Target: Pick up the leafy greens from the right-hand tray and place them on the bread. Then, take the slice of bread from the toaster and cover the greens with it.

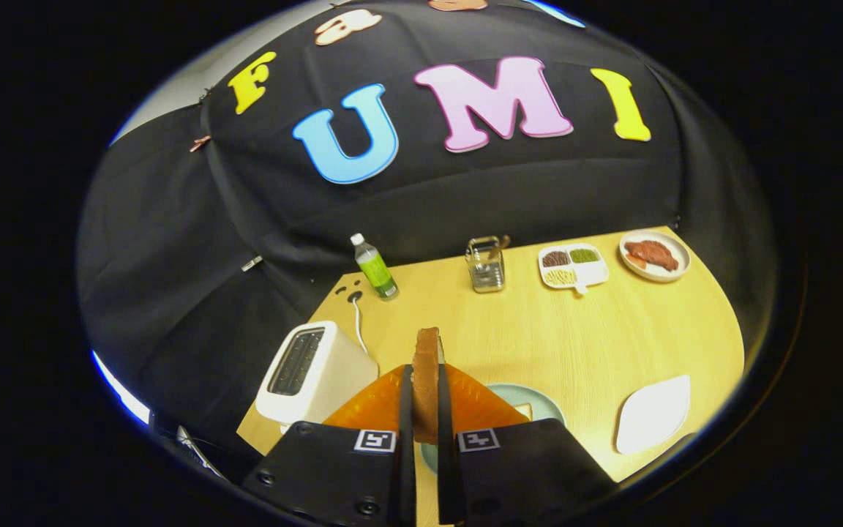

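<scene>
My gripper (426,388) is shut on a slice of bread (426,366), held upright on edge between the two fingers, its brown crust facing me. Just left of the fingers stands the white toaster (312,373) with its slots showing dark. Under and just right of the fingers lies a pale green plate (531,401), mostly hidden by the gripper body; what lies on it is hidden. The white right-hand tray (654,413) sits further right with nothing on it.
Along the back of the wooden table (538,329) stand a green bottle (374,267), a metal rack (486,265), a divided white dish (574,266) of seeds and a plate with meat (654,255). The toaster's cord (357,322) runs to a table socket.
</scene>
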Action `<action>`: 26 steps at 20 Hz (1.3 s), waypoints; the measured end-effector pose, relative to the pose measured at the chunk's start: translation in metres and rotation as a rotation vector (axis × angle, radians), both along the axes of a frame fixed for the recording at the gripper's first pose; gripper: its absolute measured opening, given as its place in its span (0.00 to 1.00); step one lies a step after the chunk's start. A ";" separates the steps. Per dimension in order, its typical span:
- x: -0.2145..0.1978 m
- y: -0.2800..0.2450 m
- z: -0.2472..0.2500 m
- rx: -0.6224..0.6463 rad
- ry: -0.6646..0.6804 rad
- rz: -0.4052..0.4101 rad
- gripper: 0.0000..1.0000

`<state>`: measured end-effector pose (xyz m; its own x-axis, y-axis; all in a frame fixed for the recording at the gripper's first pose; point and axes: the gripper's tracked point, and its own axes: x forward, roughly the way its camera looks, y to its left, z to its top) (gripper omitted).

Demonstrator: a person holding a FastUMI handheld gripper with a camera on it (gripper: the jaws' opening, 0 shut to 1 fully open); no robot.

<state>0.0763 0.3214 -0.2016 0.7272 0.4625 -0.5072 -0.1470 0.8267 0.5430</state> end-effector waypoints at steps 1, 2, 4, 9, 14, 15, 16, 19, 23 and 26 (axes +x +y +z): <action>-0.006 0.000 -0.013 0.011 0.026 -0.006 0.16; -0.009 0.001 -0.025 0.023 0.045 -0.009 0.16; -0.015 0.005 -0.045 0.038 0.070 -0.016 0.16; -0.018 0.015 -0.090 0.107 0.146 -0.051 0.16; -0.018 -0.017 -0.137 0.009 0.186 -0.092 0.16; -0.020 -0.020 -0.146 -0.011 0.198 -0.088 0.16; -0.022 -0.024 -0.154 -0.032 0.204 -0.082 0.16; -0.024 -0.028 -0.167 -0.077 0.198 -0.053 0.16; -0.022 -0.032 -0.171 -0.112 0.187 -0.028 0.19; -0.024 -0.043 -0.182 -0.178 0.184 -0.018 0.31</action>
